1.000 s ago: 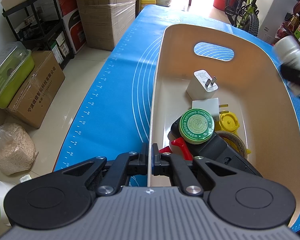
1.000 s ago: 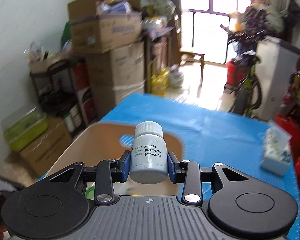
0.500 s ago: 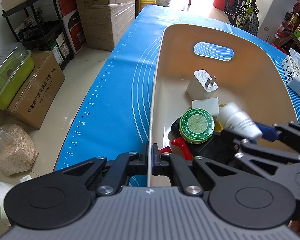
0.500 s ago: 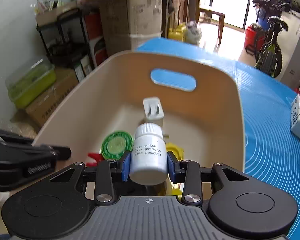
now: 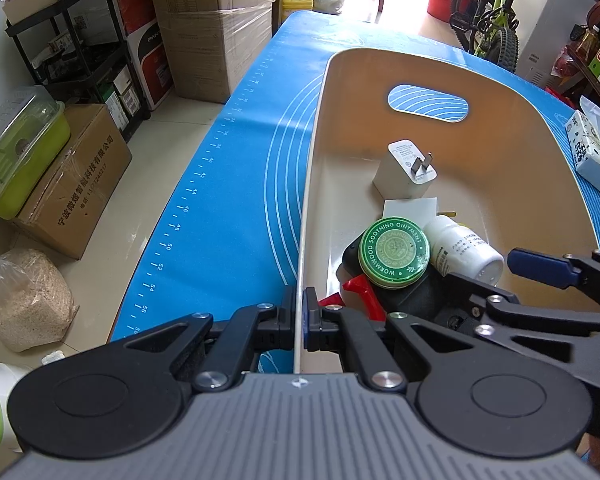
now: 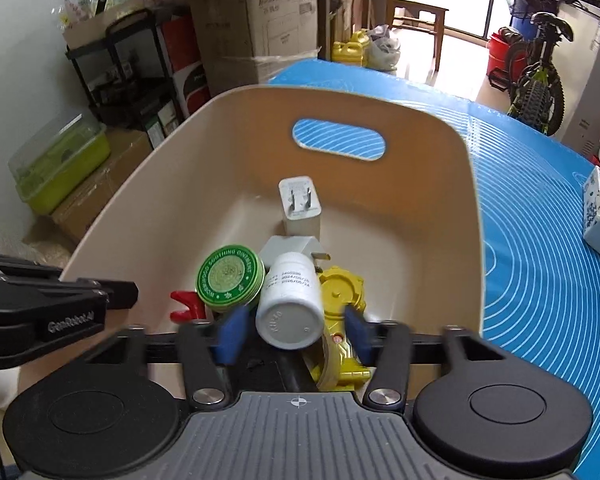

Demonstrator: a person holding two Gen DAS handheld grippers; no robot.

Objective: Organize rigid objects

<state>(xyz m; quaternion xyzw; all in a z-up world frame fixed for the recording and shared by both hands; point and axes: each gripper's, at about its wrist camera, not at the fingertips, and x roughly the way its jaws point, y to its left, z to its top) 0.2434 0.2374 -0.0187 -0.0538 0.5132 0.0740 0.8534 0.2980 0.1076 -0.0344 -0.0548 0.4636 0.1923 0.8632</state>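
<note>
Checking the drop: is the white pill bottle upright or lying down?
Lying down: the white plastic pill bottle rests tipped on the items in the beige plastic bin, base toward the camera, between the open right gripper.

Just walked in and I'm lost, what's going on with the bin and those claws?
A person is sorting small items into a beige bin on a blue mat. The left claw is clamped on the bin's rim. The right claw is open around a white pill bottle, which lies on the pile beside a green ointment tin and a white charger.
</note>
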